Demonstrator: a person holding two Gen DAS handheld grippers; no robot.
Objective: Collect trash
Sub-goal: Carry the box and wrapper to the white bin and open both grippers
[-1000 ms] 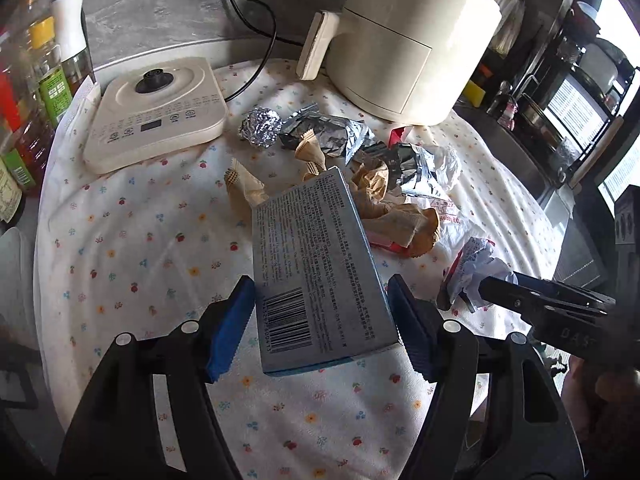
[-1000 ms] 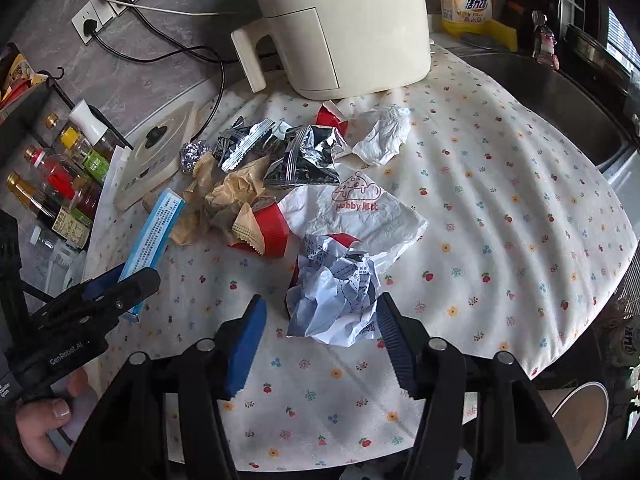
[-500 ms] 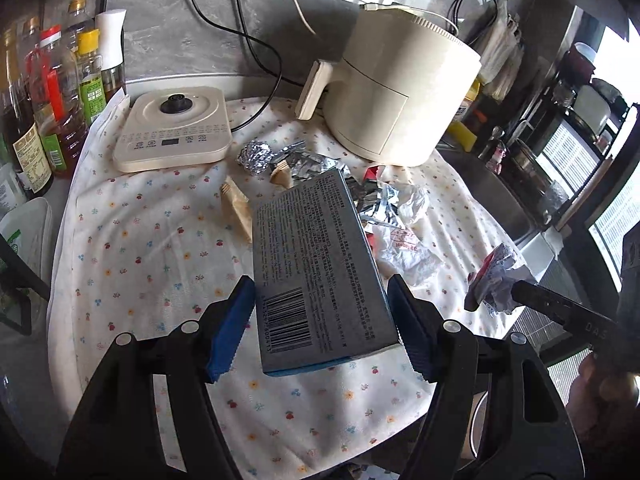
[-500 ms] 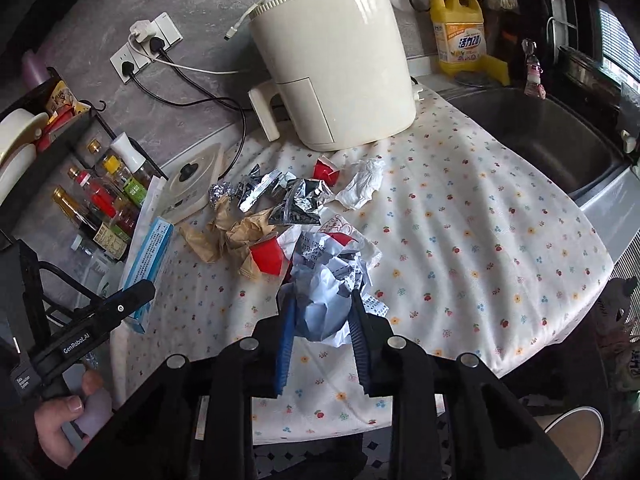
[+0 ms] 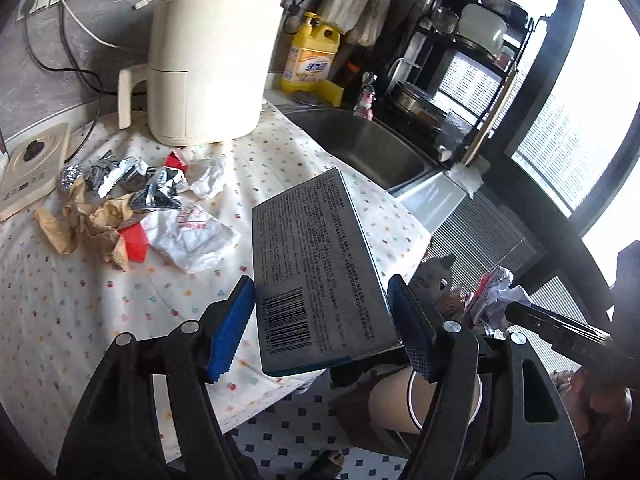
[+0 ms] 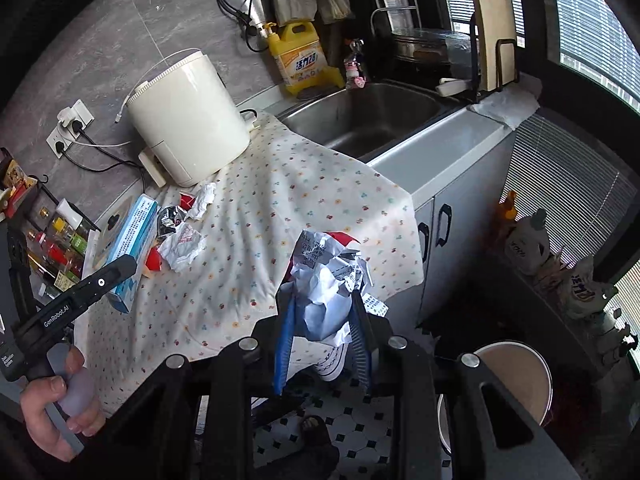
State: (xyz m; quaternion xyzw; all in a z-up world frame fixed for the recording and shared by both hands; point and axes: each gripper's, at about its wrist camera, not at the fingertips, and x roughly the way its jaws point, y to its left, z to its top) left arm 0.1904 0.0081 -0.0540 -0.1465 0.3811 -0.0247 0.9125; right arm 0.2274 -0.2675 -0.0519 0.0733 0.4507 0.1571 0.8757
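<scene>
Now the left tool is gripping a grey box, and the right tool is squeezing crumpled paper beyond the bench edge

We see our desk under a white flower-dotted cloth bearing a cream air fryer, a cream control pad and crumpled wrappers.

**Kitchen counter surroundings**

A cream plastic air fryer stands at the back of the white flower-dotted tablecloth. A yellow detergent bottle with a pump sits behind the stainless steel sink. A flat cream control base lies left; sauce bottles stand beyond it.
</scene>
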